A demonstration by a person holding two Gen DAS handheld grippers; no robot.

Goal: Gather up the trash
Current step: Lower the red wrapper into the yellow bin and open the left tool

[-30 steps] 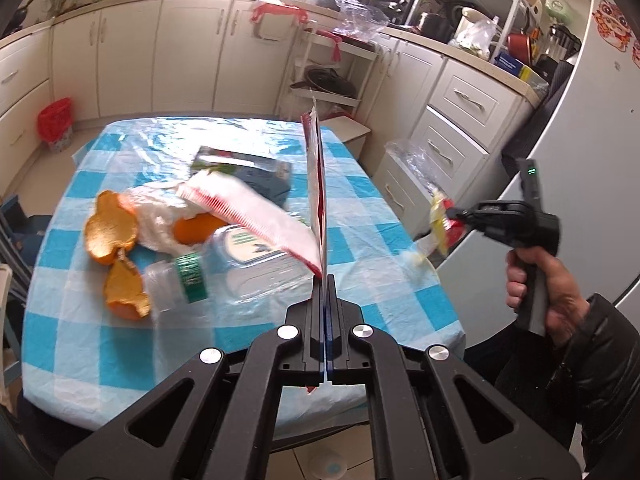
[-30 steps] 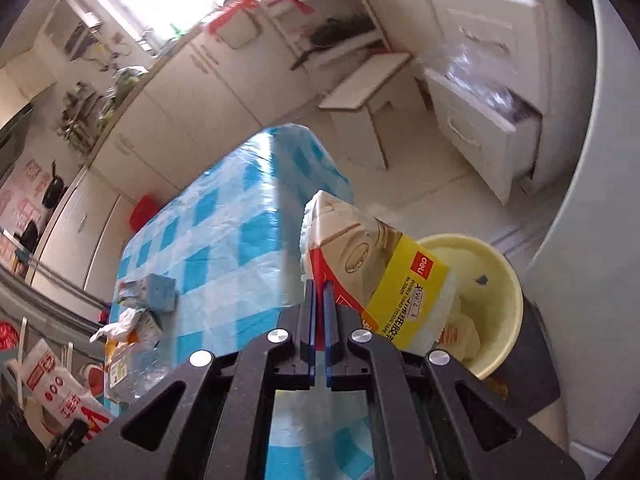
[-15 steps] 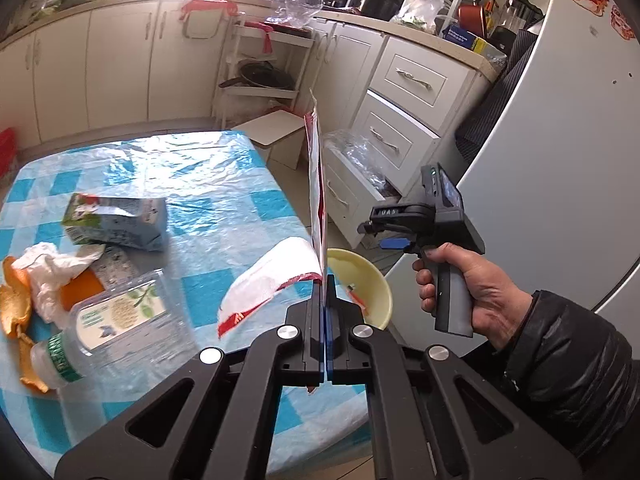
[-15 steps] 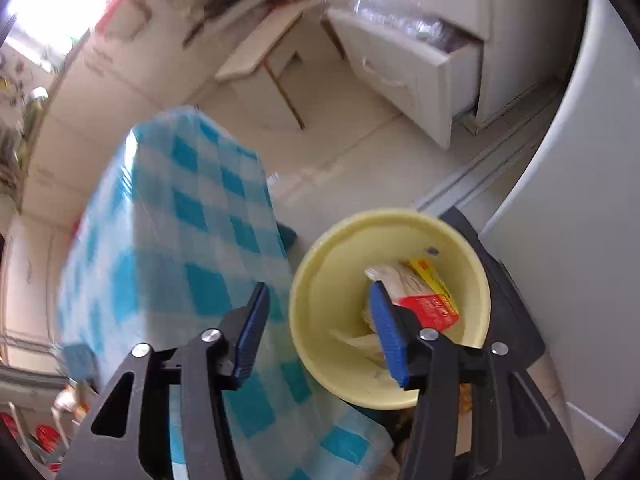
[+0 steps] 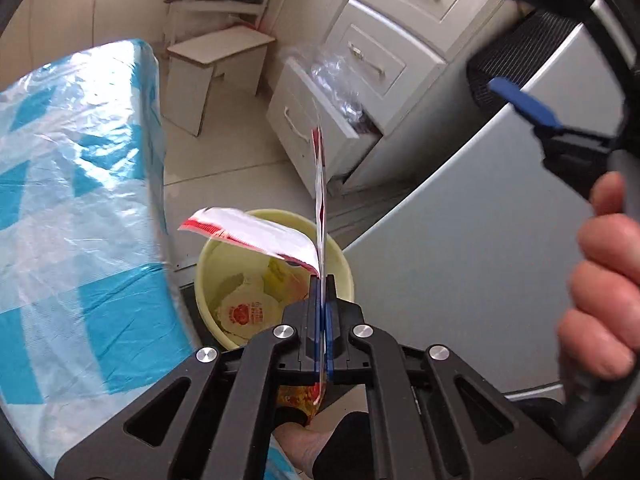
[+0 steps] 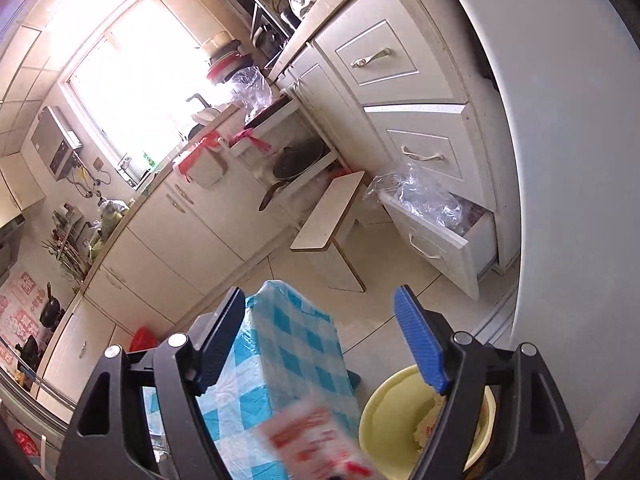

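My left gripper (image 5: pixel 321 280) is shut on a red and white plastic wrapper (image 5: pixel 256 236), which hangs over the yellow bin (image 5: pixel 344 264) on the floor beside the table. Crumpled packets (image 5: pixel 244 308) lie inside the bin. At the right of that view a hand (image 5: pixel 600 280) holds my right gripper (image 5: pixel 508 36), whose jaws are opening with nothing between them. In the right wrist view the right gripper (image 6: pixel 320 320) is raised above the table corner, the yellow bin (image 6: pixel 392 420) sits low right, and the wrapper (image 6: pixel 312 436) shows blurred at the bottom.
The table with a blue checked cloth under clear plastic (image 5: pixel 72 200) fills the left. A low white stool (image 5: pixel 216 64) stands on the tiled floor. A bottom drawer (image 5: pixel 320 108) stands pulled out with plastic bags in it. A grey fridge door (image 5: pixel 460 248) stands right of the bin.
My left gripper carried the wrapper from over the table to above the bin. My right gripper dropped its yellow and red packet into the bin, opened and rose.
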